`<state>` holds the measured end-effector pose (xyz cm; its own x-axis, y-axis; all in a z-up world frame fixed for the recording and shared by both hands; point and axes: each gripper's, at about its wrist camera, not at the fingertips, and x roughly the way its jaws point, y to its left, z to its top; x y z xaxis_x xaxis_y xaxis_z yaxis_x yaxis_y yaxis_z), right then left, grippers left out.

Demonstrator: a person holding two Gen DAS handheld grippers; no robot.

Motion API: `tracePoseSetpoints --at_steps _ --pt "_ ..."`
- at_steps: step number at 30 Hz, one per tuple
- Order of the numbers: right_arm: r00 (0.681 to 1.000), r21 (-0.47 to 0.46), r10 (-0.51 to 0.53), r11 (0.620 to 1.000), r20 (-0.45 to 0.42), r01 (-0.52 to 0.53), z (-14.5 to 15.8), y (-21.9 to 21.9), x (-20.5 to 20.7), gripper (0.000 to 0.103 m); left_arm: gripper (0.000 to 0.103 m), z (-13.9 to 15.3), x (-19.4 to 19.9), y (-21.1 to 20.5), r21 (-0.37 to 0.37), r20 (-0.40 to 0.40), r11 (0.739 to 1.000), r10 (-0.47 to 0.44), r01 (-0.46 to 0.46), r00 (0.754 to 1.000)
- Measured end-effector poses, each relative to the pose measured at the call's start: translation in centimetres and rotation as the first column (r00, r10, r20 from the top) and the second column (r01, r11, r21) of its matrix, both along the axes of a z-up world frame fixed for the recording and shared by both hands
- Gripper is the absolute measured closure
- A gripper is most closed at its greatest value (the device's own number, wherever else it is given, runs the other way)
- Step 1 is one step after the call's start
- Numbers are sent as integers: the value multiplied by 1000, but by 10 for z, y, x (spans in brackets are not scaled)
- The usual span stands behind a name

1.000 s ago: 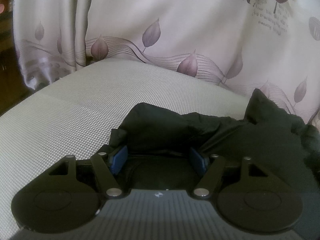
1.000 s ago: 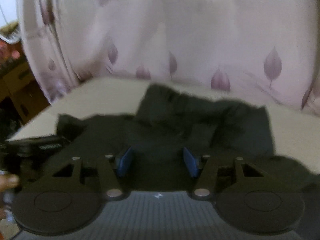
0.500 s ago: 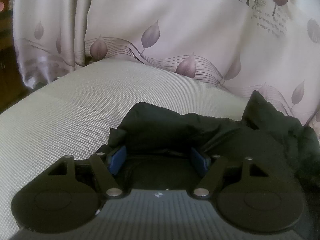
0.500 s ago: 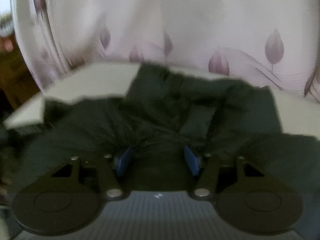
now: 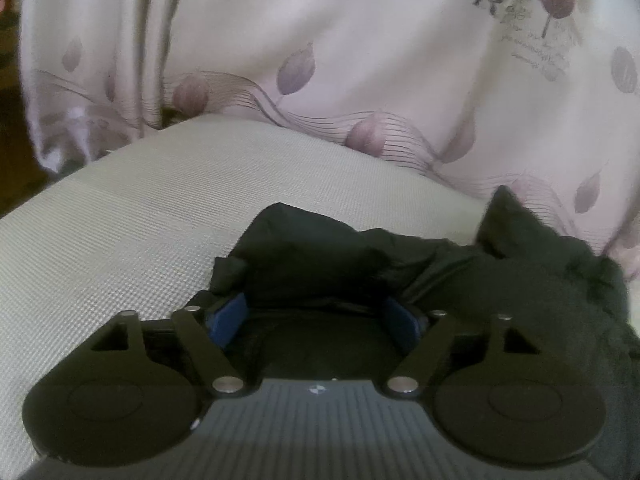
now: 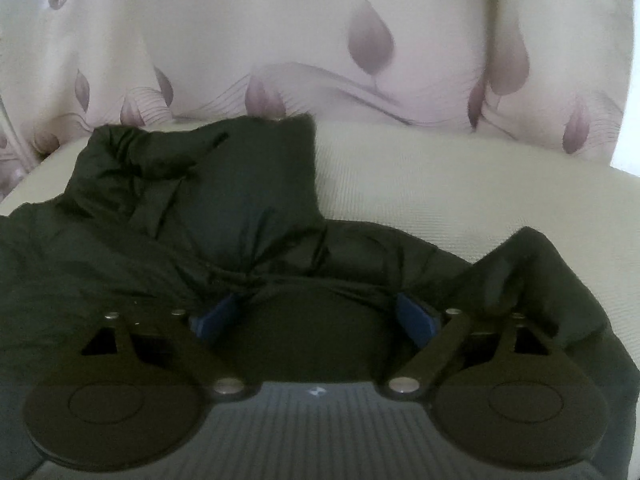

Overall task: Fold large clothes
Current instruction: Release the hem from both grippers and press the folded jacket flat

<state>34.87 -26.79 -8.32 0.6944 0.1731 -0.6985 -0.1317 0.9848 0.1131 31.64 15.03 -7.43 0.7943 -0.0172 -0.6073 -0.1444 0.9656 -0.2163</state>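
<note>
A dark padded jacket [image 5: 320, 248] lies crumpled on a beige woven surface [image 5: 140, 220]. In the left wrist view, my left gripper [image 5: 316, 314] sits low at the jacket's left end. Its jaws are opening, and a puffy fold bulges between the blue pads [image 5: 230, 316] without being pinched. In the right wrist view the jacket [image 6: 240, 200] spreads from the left edge to the lower right, with a folded flap lying toward the back. My right gripper [image 6: 314, 314] rests on it. Its jaws are opening wide and bunched cloth lies loose between the pads [image 6: 416, 318].
A pale curtain with purple leaf print [image 5: 360, 60] hangs right behind the surface and shows again in the right wrist view as the curtain [image 6: 360, 40]. Bare beige surface [image 6: 440, 168] lies to the right of the jacket. Dark floor shows at the far left [image 5: 12, 152].
The right gripper has swung right and sunk onto the jacket, and its jaws have spread much wider. The left gripper has stayed put with its jaws a little wider.
</note>
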Motion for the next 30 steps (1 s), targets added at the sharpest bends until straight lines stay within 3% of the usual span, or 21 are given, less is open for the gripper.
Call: tracePoseSetpoints --at_steps 3,5,7,12,14,18,19,24,26,28,30 --pt "999 76 -38 996 -17 39 15 -16 -4 14 17 26 -8 19 -50 10 995 -92 92 996" --pt "993 169 -84 983 84 69 36 -33 -32 14 0 48 -19 40 -47 50 993 -106 109 993" --pt "983 250 -47 968 177 1 54 -46 -63 13 0 65 -21 65 -43 44 991 -124 126 991" --pt "961 108 66 989 268 -98 59 -47 -122 13 0 59 -9 106 -78 -71 967 -246 241 967" --pt "960 68 85 992 266 -107 55 -44 -128 13 2 43 -3 108 -133 -128 940 -332 315 935" --pt "960 41 98 993 263 -112 48 -44 -142 13 3 5 15 101 -295 -224 849 -507 438 832" --pt "961 40 97 993 258 -110 48 -45 -144 13 2 4 16 100 -293 -194 836 -528 464 827" --pt "964 24 81 996 253 -90 49 -49 -147 13 3 -6 30 91 -362 -134 742 -641 565 756" --pt "963 39 64 996 260 -77 49 -49 -149 13 12 -8 36 91 -371 -114 734 -644 569 756" --pt "963 58 53 996 264 -71 49 -50 -149 12 45 -13 41 91 -387 -102 734 -635 558 766" --pt "962 55 49 996 267 -66 47 -48 -151 12 53 -17 38 90 -423 -85 717 -640 554 764"
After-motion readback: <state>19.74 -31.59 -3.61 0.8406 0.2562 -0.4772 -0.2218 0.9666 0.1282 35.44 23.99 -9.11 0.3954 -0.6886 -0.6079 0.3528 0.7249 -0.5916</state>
